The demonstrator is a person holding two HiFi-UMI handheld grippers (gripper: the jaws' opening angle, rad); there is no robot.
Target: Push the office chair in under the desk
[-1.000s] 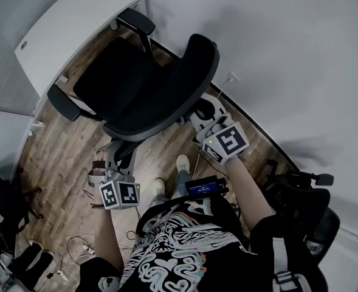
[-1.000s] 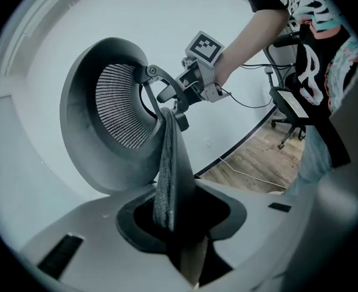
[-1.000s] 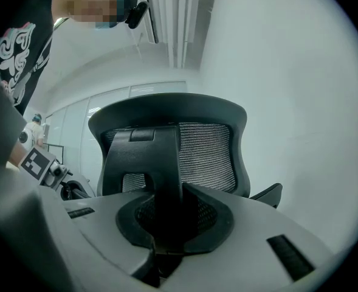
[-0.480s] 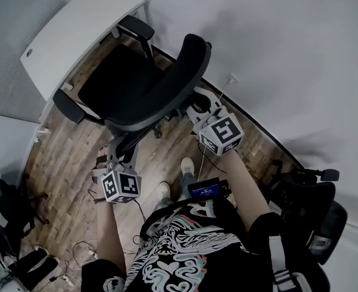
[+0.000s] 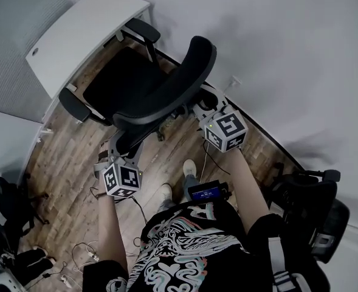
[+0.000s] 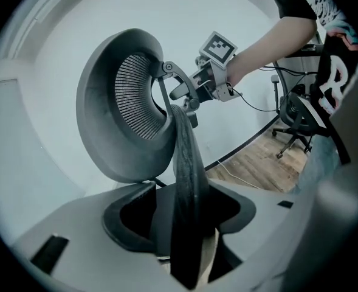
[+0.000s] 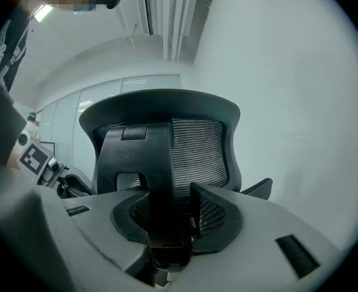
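Observation:
The black office chair (image 5: 130,81) faces the white desk (image 5: 81,26) at the upper left, with its seat near the desk edge. My left gripper (image 5: 117,154) is at the backrest's lower left edge. Its jaws have just been opening, and the thin backrest edge (image 6: 188,163) stands between them with gaps on both sides. My right gripper (image 5: 204,105) is behind the backrest on the right. Its jaws have also just been opening, around the black back support bar (image 7: 160,175), which the pads do not press. The mesh backrest (image 7: 200,145) fills that view.
A second black office chair (image 5: 306,205) stands at the lower right behind me. Cables (image 5: 81,248) lie on the wood floor at the lower left, beside dark objects (image 5: 8,205). A white wall runs along the chair's right side.
Chair and grippers have shifted only slightly in the head view. Both grippers remain at the backrest.

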